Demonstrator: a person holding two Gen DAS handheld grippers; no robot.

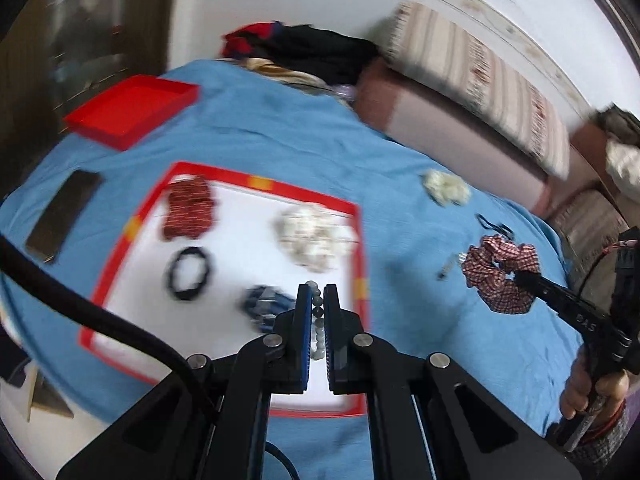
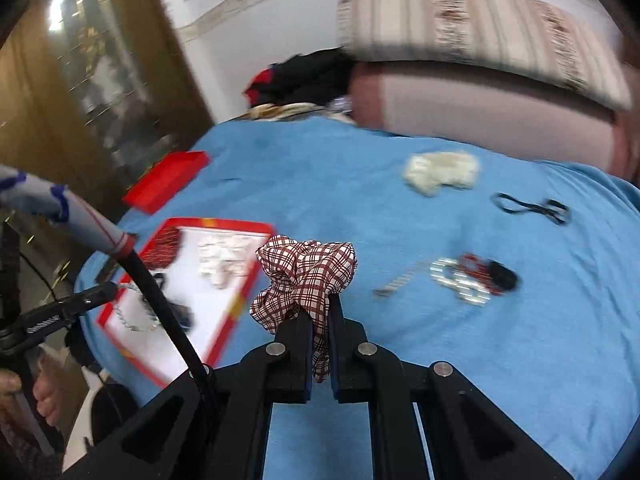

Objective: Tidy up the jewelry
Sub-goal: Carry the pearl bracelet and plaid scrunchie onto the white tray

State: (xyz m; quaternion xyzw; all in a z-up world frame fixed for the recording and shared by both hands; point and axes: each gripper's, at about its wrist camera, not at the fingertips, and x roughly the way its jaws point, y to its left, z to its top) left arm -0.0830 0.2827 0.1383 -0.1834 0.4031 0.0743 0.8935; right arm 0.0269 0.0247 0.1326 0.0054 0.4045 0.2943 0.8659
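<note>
My left gripper (image 1: 318,292) is shut on a pale bead bracelet (image 1: 319,322) and holds it over the near right part of a white tray with a red rim (image 1: 264,184). In the tray lie a red scrunchie (image 1: 188,208), a cream scrunchie (image 1: 310,236), a black hair tie (image 1: 188,274) and a dark blue item (image 1: 264,304). My right gripper (image 2: 320,304) is shut on a red-and-white checked scrunchie (image 2: 306,268), held above the blue cloth (image 2: 440,360) to the right of the tray (image 2: 240,300). It also shows in the left wrist view (image 1: 500,272).
On the blue cloth lie a cream scrunchie (image 2: 440,170), a black cord (image 2: 528,206), a silver chain with red and black pieces (image 2: 468,278) and a small metal clip (image 1: 446,270). A red box lid (image 1: 132,110) and a dark flat case (image 1: 64,216) sit at left. A sofa (image 1: 460,120) stands behind.
</note>
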